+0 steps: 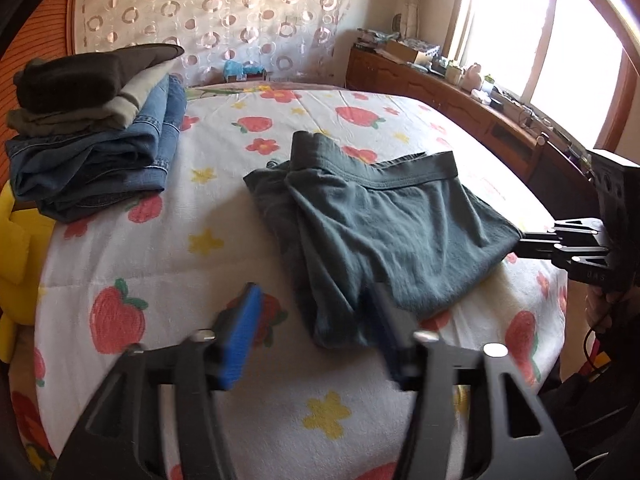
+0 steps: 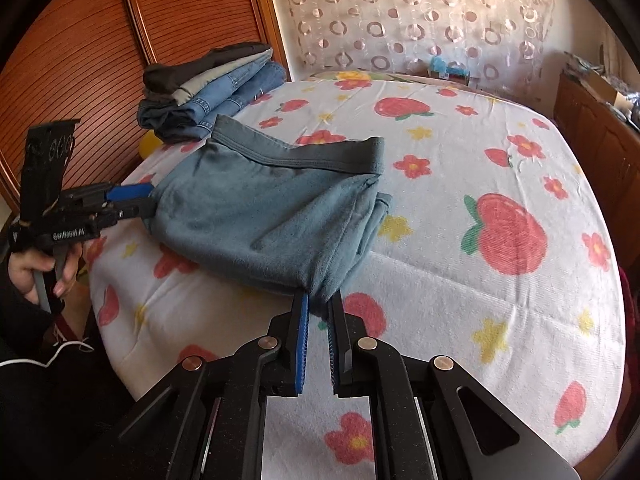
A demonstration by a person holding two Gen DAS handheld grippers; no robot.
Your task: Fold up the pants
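The gray-green pants point(image 1: 384, 232) lie folded in the middle of the left wrist view, on a bed cover point(image 1: 160, 264) with red strawberries and yellow flowers on it. The waistband runs across the top of the fold. The left gripper point(image 1: 316, 320) is at the bottom of that view with its blue pads wide apart — one pad is out over the bed cover and the other sits at the near edge of the pants, so it is not pinching anything. In the right wrist view the same gripper point(image 2: 150, 202) shows at the middle left, right at the side edge of the pants point(image 2: 272, 216), with a hand point(image 2: 36, 276) holding its handle. The right gripper point(image 2: 320, 300) is at the bottom middle of its own view, and its two fingers are close together with a corner of the pants squeezed between them. In the left wrist view this gripper point(image 1: 524, 244) pokes in from the right edge and touches the pants' right corner. A stack of folded clothes point(image 1: 92, 136) — blue jeans at the bottom, darker things on top — sits at the upper left. A wooden cabinet point(image 1: 460, 104) stands under a bright window at the upper right.
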